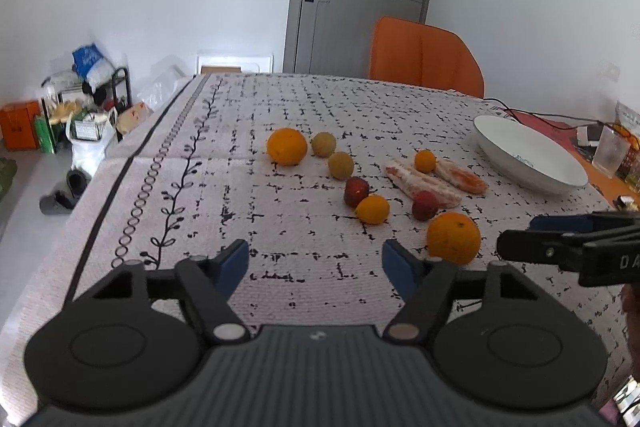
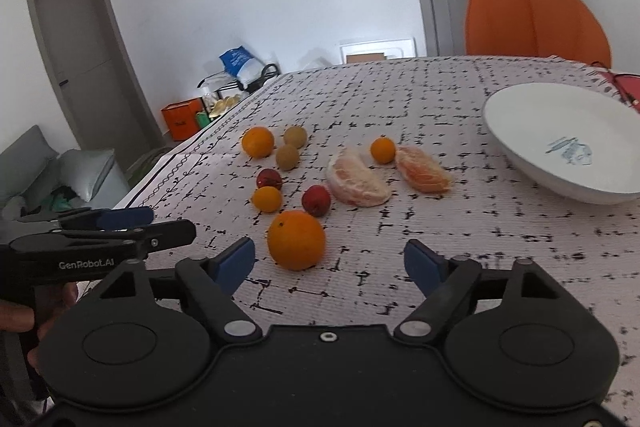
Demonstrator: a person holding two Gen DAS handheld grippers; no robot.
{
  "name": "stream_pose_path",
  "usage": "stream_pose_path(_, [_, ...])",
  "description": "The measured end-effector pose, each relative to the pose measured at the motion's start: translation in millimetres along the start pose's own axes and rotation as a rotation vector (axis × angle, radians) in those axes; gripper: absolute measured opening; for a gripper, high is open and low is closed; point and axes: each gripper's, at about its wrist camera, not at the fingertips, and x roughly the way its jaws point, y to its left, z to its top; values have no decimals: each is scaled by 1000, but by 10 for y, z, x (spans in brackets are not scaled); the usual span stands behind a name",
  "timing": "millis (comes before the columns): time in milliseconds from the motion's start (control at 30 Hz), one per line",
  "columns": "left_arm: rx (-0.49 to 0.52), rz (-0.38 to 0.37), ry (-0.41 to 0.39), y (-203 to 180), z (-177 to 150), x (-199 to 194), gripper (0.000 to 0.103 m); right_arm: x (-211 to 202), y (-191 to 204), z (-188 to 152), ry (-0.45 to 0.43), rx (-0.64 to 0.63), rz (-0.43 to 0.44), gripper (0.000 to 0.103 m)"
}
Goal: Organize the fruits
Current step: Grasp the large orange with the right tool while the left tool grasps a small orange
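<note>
left gripper jaws apart, empty | near orange just right | bowl far right

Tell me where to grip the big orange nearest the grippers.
Grip the near orange across its widest middle, coming from the near side with the open right gripper. It is round and sits clear of the red fruit behind it.
</note>
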Motion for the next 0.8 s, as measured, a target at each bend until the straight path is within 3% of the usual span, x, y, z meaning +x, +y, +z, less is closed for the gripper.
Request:
stream_pose_path(233, [-2,8,5,104,32,81,67,188,37,34,26,-1,44,72])
stream_pose_path(433, [-12,-2,16,142,57,155,65,315,67,43,47,-6,62,60])
stream_pose_path(500, [-11,-6,17,131,64,181,65,358,56,33,54,-2,65,42])
stream_pose_path(533, [-9,-9,18,127,68,197,65,362,47,29,46,-2,80,38])
stream_pose_path(800, [22,-51,20,-5,127,321,63,301,-79,26,28,45,101,37])
